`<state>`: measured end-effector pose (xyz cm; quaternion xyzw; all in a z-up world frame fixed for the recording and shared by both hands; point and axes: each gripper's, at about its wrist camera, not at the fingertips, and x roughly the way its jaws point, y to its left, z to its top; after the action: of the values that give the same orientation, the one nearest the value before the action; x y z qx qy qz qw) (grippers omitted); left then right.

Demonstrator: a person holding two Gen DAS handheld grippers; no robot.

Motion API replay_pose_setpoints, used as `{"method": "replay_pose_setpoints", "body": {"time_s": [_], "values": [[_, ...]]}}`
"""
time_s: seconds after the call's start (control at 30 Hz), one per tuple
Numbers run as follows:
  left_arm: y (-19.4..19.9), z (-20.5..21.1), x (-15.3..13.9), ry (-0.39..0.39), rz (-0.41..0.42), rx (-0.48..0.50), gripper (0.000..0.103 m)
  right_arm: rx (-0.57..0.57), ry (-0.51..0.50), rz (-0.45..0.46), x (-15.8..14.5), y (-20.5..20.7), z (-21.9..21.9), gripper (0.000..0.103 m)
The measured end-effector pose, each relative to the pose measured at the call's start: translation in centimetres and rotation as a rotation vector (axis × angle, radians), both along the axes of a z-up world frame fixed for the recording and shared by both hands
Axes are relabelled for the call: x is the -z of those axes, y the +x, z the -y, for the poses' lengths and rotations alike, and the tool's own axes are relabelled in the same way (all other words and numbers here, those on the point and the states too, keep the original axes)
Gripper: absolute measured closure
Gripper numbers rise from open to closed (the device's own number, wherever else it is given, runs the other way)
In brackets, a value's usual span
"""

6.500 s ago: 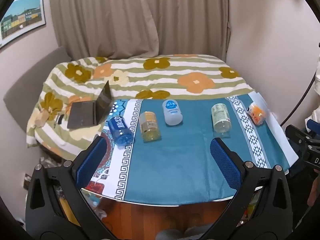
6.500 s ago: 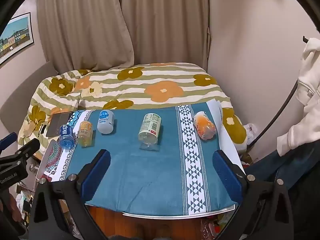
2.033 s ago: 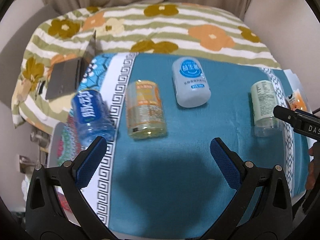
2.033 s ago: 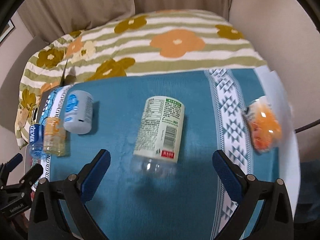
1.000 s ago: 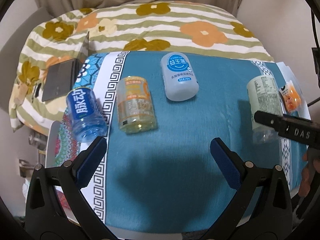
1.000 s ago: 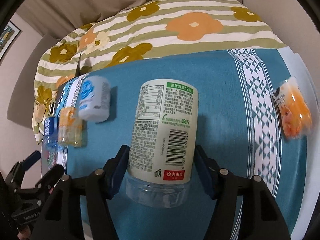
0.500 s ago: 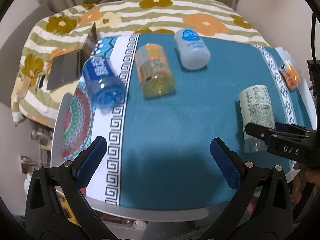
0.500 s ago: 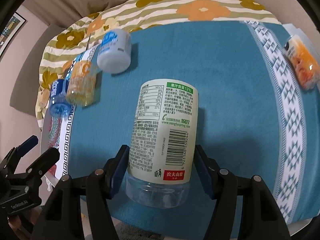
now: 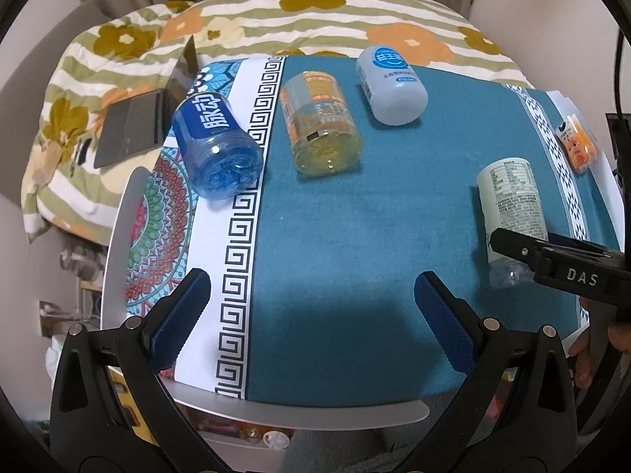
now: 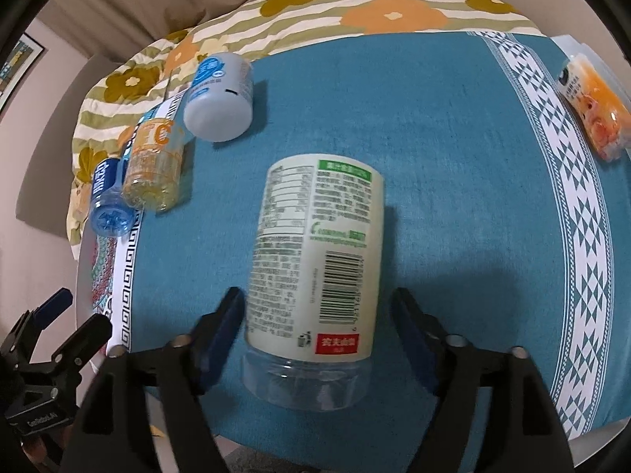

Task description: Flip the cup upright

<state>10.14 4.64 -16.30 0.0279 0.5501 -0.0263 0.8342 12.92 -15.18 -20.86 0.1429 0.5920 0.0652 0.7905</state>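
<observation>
A clear plastic cup with a pale green label (image 10: 315,260) lies on its side on the blue cloth, clear base toward me. It also shows in the left wrist view (image 9: 510,205). My right gripper (image 10: 319,315) is open, its blue pads standing a little apart from the cup on either side of its base. My left gripper (image 9: 311,311) is open and empty above bare blue cloth near the table's front edge.
Three more cups lie on their sides at the back left: blue (image 9: 215,148), yellow-orange (image 9: 319,118) and white-blue (image 9: 390,84). An orange packet (image 10: 595,106) lies at the far right. The table's front edge (image 9: 299,414) is close. A laptop (image 9: 146,114) rests on the flowered bed behind.
My right gripper's pads, shut on the green-label cup half a second ago, have opened and stand apart from it. The cup rests on the cloth nearer the front. The left gripper has pulled back slightly.
</observation>
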Motion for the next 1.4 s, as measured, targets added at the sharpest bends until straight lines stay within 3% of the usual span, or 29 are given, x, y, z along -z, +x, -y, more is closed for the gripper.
{"method": "replay_pose_setpoints", "body": {"time_s": [0.1,0.23,0.27,0.3,0.33,0.57,0.77,0.9,1.07,1.4], "values": [[0.1,-0.2,-0.2,-0.002,0.006,-0.003,0.000,0.007,-0.005,0.005,-0.1,-0.2,0.0,0.018],[0.0,-0.6,-1.1,-0.006,0.031,0.006,0.000,0.018,0.004,0.028,-0.9,-0.6,0.2,0.017],[0.0,-0.6,-1.4,-0.010,0.036,0.010,0.000,0.025,0.000,0.041,-1.3,-0.8,0.3,0.015],[0.1,-0.6,-1.6,-0.013,0.040,0.014,0.000,0.030,-0.007,0.050,-1.6,-1.0,0.4,0.003],[0.1,-0.6,-1.9,-0.018,0.043,0.018,0.000,0.039,-0.015,0.072,-2.4,-1.4,0.5,0.000],[1.1,1.8,-6.0,-0.073,0.071,0.111,0.000,0.098,-0.034,0.143,-7.3,-4.5,2.5,0.000],[3.0,6.7,-7.7,-0.114,0.015,0.202,0.000,0.107,-0.074,0.154,-10.1,-5.8,5.6,0.000],[4.8,10.5,-6.8,-0.097,-0.065,0.199,0.000,0.085,-0.141,0.163,-10.9,-6.3,7.9,0.000],[6.3,13.6,-4.6,-0.104,-0.178,0.147,0.000,0.041,-0.295,0.127,-9.4,-5.5,10.8,0.000],[9.3,18.2,1.1,-0.017,-0.347,0.039,0.000,-0.077,-0.243,0.089,-5.2,-2.7,15.0,0.000]]}}
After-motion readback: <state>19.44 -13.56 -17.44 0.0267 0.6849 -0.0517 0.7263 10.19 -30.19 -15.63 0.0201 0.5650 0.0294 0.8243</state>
